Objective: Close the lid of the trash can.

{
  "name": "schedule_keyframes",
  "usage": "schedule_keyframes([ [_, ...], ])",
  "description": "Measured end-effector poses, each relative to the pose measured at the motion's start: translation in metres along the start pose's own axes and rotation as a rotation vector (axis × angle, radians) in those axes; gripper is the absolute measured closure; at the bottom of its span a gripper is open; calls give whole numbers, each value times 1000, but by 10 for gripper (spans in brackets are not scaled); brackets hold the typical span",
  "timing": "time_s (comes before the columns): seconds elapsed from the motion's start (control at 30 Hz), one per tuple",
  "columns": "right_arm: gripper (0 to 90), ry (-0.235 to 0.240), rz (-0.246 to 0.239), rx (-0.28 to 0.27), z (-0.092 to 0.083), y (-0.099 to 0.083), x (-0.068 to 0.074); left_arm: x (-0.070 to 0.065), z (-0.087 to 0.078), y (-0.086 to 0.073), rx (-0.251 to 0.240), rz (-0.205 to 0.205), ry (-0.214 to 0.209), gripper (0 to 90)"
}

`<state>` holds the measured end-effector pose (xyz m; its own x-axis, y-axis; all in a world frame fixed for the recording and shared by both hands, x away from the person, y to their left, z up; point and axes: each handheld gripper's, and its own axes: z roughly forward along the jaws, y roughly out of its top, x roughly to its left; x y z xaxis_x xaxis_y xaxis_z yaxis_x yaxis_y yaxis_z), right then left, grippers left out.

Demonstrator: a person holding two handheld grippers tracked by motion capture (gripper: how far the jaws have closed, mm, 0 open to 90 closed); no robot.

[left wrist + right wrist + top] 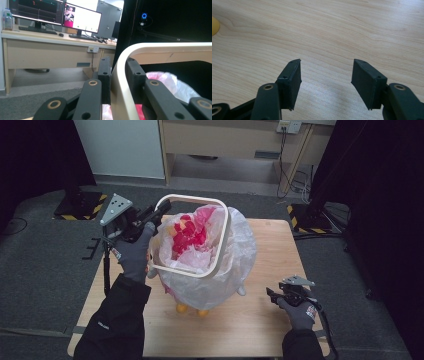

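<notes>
Here my left hand-held gripper (159,213) has its jaws clamped on the far-left corner of the cream, rounded-square wooden frame (221,232); the left gripper view shows one black jaw against the outside of the curved wall (119,82) and the other against the inside, with no gap. The frame sits tilted around the mouth of a translucent white plastic bag (235,255), which stands near the middle of the light wooden worktop (260,330). Inside the bag I see crumpled red and pink pieces (189,236), too bunched for me to say what they are. Small yellow objects (182,308) poke out under the bag at its near side.

To do this step well, I judge the grip should stay on the corner, where the curve keeps the jaws from sliding, and the lift should go straight up and slow, so the thin plastic is not dragged or torn and the bag does not tip. The frame's near edge looks lower than the far one, so levelling it is worth the care.

Over to the right, my right hand-held gripper (274,296) rests low by the worktop's near-right part, well apart from the bag, jaws spread wide over bare wood and holding nothing. It could come in to steady the bag's side.
</notes>
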<state>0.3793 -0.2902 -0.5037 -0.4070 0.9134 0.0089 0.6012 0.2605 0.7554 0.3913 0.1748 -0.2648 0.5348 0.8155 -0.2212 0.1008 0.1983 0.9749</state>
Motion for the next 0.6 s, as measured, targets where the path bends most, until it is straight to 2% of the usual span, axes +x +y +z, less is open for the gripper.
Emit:
schedule_keyframes([
  [0.13, 406, 1, 0, 3, 0, 0, 0, -4, 7, 4, -3, -8, 5, 754],
  [0.3, 407, 3, 5, 3, 0, 0, 0, -8, 20, 3, 20, 4, 17, 753],
  [0.43, 407, 3, 10, 3, 0, 0, 0, -6, 25, 1, 29, -20, 20, 744],
  [0.6, 407, 2, 4, 0, 0, 0, -1, -5, 25, 1, 25, -27, 3, 661],
])
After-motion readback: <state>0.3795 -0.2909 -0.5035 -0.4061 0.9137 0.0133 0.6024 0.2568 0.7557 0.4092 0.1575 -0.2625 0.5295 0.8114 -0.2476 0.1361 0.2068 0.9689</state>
